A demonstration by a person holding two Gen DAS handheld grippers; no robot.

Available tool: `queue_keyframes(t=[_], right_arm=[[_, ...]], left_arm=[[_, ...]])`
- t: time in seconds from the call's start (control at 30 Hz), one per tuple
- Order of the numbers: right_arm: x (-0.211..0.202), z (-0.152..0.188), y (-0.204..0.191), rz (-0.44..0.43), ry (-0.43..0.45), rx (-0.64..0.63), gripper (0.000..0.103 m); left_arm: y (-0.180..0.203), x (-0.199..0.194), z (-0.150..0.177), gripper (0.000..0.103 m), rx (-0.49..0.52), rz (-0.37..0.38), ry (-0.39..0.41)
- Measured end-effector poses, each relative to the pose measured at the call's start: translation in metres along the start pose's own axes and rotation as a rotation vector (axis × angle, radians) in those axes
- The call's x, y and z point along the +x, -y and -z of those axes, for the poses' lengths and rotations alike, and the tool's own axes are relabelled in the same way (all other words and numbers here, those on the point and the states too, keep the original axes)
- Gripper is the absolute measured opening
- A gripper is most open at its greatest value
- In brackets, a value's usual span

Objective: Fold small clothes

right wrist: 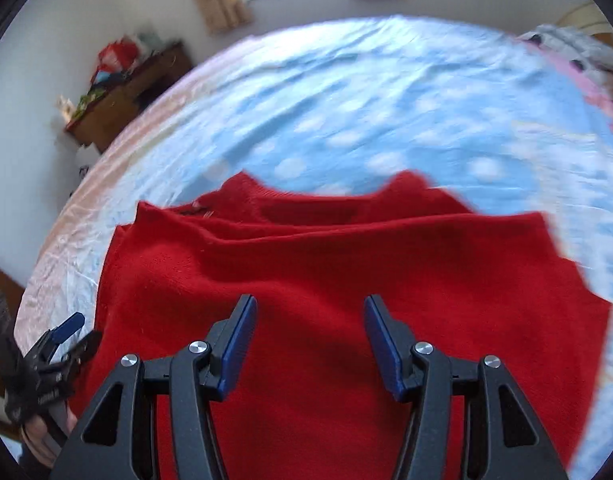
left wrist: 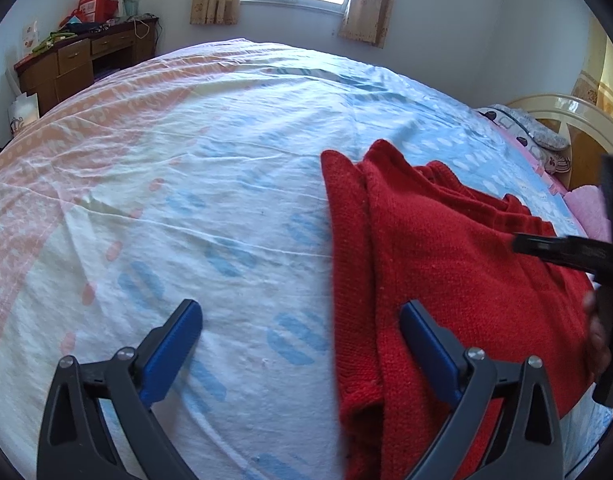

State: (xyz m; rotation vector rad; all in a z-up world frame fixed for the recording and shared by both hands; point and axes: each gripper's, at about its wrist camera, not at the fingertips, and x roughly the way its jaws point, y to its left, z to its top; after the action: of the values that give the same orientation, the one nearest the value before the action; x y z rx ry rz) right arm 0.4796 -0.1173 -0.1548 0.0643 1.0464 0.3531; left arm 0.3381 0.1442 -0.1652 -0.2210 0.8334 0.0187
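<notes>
Red sweater [left wrist: 446,264] lying partly folded on the bed [left wrist: 186,184].
Left tongs [left wrist: 300,346] spread wide at the sweater's left edge, empty; right tongs [right wrist: 310,344] spread above the sweater, empty.

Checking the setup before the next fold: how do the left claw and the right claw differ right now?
The left claw straddles the red sweater's left edge, one finger over the bedsheet; the right claw hangs wholly over the sweater's middle. The left claw's jaws look spread wider than the right claw's. The left wrist view is sharp, the right one blurred. Both are open, grip nothing, and have blue pads.
</notes>
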Motion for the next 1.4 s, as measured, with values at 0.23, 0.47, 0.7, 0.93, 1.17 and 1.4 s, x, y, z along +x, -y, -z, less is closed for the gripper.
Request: queue_keyframes(t=[0.23,0.47,0.7,0.93,1.17,1.4], right_arm=[[0.023,-0.035,-0.005,0.109,0.065,-0.004,0.057],[-0.016,-0.009,0.008,0.062,0.129,0.057,0.057],[-0.085,0.077,0.033,0.134,0.168,-0.076,0.057],[-0.108,0.150,0.044,0.227,0.179,-0.232,0.057],[-0.110,0.150,0.020,0.277,0.167,-0.259,0.064],[-0.105,0.157,-0.045,0.199,0.236,-0.407,0.064]], left_arm=[[0.000,0.001,0.000,0.103,-0.005,0.008,0.000],[-0.001,0.001,0.001,0.103,-0.007,0.017,0.000],[0.002,0.003,0.001,0.103,0.007,0.001,-0.008],[0.004,0.004,0.001,0.103,0.021,-0.012,-0.015],[0.001,0.000,-0.001,0.103,0.010,0.016,-0.025],[-0.010,-0.010,-0.011,0.103,0.079,-0.031,-0.047]])
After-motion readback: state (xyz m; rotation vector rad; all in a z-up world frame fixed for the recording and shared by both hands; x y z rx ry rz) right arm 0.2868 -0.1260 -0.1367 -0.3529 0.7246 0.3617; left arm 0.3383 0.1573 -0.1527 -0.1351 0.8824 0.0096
